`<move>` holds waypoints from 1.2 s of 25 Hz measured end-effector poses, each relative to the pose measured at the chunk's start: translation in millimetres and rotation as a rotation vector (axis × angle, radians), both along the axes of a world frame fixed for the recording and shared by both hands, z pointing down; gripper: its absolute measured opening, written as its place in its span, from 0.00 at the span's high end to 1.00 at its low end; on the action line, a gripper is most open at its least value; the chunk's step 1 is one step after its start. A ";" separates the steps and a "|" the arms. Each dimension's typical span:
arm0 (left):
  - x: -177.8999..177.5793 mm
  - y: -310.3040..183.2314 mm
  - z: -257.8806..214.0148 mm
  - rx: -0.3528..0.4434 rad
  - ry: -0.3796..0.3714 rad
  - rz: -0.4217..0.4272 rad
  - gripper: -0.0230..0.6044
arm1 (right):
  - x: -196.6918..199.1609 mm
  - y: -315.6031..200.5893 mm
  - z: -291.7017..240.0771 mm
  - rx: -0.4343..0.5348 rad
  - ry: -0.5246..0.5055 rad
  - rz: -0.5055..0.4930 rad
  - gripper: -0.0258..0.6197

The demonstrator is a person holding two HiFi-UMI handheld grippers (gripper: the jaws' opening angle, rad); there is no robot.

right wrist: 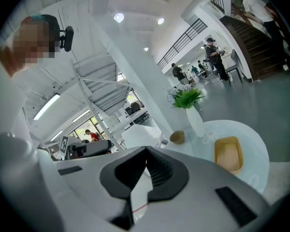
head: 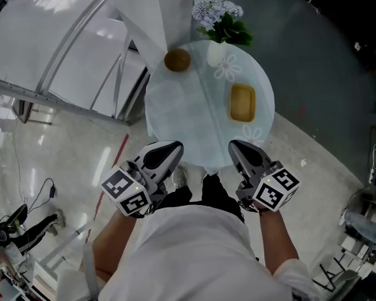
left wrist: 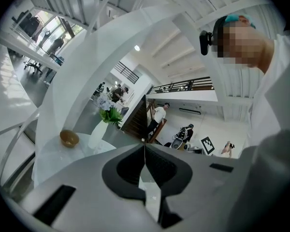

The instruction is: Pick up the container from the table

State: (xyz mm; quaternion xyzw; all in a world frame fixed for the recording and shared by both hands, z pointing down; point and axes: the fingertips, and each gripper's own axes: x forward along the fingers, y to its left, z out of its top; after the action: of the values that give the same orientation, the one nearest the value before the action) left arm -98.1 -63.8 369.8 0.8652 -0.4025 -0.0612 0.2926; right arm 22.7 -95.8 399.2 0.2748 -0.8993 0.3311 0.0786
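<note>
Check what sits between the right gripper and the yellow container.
Nothing: in the head view only bare tabletop separates the right gripper from the yellow container. The bowl and vase stand farther back.

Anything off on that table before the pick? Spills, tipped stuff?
Nothing stands out. The yellow container lies flat on the round table. The brown bowl and the flower vase stand upright at its far side, and no spill shows. The left gripper and right gripper are shut and empty.

brown bowl | white vase with flowers, upright, near bowl | white staircase alongside
</note>
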 end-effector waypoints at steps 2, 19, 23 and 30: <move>5.5 -7.4 1.3 -0.008 -0.007 -0.014 0.93 | 2.8 -9.4 2.8 -0.006 -0.001 -0.020 0.93; 50.0 -82.6 25.3 -0.077 -0.043 -0.112 0.93 | 35.3 -107.1 53.7 -0.073 0.068 -0.114 0.93; 53.9 -95.4 33.9 -0.094 -0.046 -0.134 0.93 | 36.9 -128.4 73.4 -0.096 0.096 -0.116 0.93; 55.1 -106.2 51.1 -0.135 -0.048 -0.165 0.93 | 33.5 -151.8 108.7 -0.128 0.157 -0.126 0.93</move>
State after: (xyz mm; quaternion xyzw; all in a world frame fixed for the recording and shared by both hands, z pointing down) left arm -43.1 -170.1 420.9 0.8088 -0.4825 -0.0370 0.3342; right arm 56.2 -247.6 507.8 0.2370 -0.8829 0.3597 0.1868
